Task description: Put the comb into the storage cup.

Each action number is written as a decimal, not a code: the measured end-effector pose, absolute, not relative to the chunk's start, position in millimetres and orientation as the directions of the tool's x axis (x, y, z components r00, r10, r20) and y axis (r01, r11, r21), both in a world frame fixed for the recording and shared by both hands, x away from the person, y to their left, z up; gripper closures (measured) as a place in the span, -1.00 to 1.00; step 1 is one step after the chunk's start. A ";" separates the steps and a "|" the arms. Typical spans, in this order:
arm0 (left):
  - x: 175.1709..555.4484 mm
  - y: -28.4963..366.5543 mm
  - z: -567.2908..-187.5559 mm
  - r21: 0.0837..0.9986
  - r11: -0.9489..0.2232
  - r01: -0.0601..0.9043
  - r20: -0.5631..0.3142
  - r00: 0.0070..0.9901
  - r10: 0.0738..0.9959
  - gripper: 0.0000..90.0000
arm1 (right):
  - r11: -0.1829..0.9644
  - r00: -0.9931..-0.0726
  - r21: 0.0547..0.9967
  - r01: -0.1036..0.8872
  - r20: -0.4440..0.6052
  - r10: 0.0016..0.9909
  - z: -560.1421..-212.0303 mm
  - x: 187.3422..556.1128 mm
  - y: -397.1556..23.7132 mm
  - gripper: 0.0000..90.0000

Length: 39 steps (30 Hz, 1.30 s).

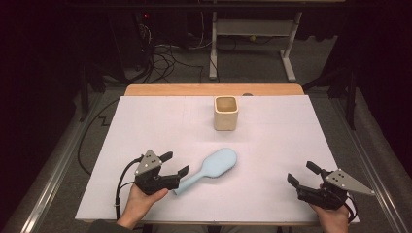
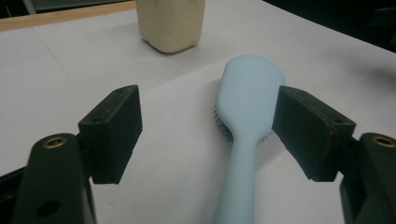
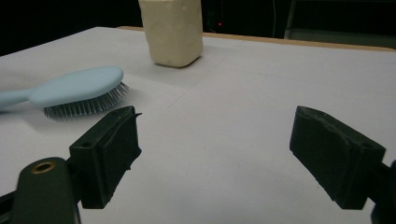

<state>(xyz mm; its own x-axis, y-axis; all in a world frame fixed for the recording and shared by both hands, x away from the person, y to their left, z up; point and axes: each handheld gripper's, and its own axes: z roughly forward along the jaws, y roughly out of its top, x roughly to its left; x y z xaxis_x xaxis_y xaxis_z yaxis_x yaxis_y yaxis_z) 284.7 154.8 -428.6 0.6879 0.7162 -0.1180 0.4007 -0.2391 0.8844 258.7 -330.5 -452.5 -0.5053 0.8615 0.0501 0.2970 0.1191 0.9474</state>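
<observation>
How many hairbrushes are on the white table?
1. The light blue hairbrush lies bristles down near the middle of the white table, its handle toward the left gripper, in front of the cream cup.

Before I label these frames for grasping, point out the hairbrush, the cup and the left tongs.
hairbrush [image 1: 221, 161]: high view, back of its head.
cup [image 1: 226, 121]: high view, front wall.
left tongs [image 1: 175, 164]: high view, between the tips.

A white-topped table [image 1: 145, 121] carries a pale blue hairbrush [image 1: 214, 167] and a cream cup [image 1: 226, 113].

Pale blue hairbrush [image 1: 214, 167], cream cup [image 1: 226, 113], black jaws.
</observation>
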 end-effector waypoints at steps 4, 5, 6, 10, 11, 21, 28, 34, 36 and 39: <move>286.3 148.2 -428.9 0.878 -0.260 0.401 -0.113 0.703 0.702 -0.44 | 0.118 -0.509 0.948 0.296 0.052 0.859 -452.4 258.6 -330.7 -0.63; 286.3 148.2 -428.9 0.878 -0.260 0.401 -0.113 0.703 0.702 -0.44 | 0.118 -0.509 0.948 0.296 0.052 0.859 -452.4 258.6 -330.7 -0.63; 287.2 145.5 -428.9 0.875 -0.268 0.402 -0.111 0.708 0.697 -0.44 | 0.118 -0.510 0.949 0.294 0.052 0.858 -452.3 258.5 -330.8 -0.63; 288.3 141.3 -428.5 0.869 -0.284 0.405 -0.108 0.715 0.691 -0.43 | 0.119 -0.512 0.948 0.294 0.051 0.858 -452.3 258.6 -330.6 -0.63; 288.6 139.9 -428.2 0.867 -0.292 0.404 -0.103 0.718 0.689 -0.43 | 0.120 -0.512 0.948 0.295 0.051 0.857 -452.4 258.6 -330.6 -0.63; 292.7 127.0 -426.0 0.845 -0.344 0.410 -0.084 0.736 0.671 -0.43 | 0.119 -0.511 0.948 0.296 0.052 0.858 -452.5 258.7 -330.5 -0.63; 296.6 120.4 -425.7 0.815 -0.390 0.429 -0.073 0.743 0.665 -0.43 | 0.120 -0.511 0.946 0.300 0.053 0.858 -452.7 258.9 -330.4 -0.63; 301.2 115.6 -423.2 0.776 -0.435 0.456 -0.067 0.746 0.662 -0.43 | 0.122 -0.513 0.946 0.300 0.053 0.856 -452.6 259.0 -330.4 -0.63; 302.7 113.3 -422.4 0.761 -0.452 0.466 -0.062 0.745 0.664 -0.43 | 0.122 -0.514 0.946 0.300 0.053 0.856 -452.6 259.0 -330.3 -0.63; 304.8 109.8 -421.4 0.738 -0.474 0.481 -0.057 0.744 0.665 -0.43 | 0.122 -0.514 0.946 0.300 0.052 0.856 -452.6 258.9 -330.4 -0.63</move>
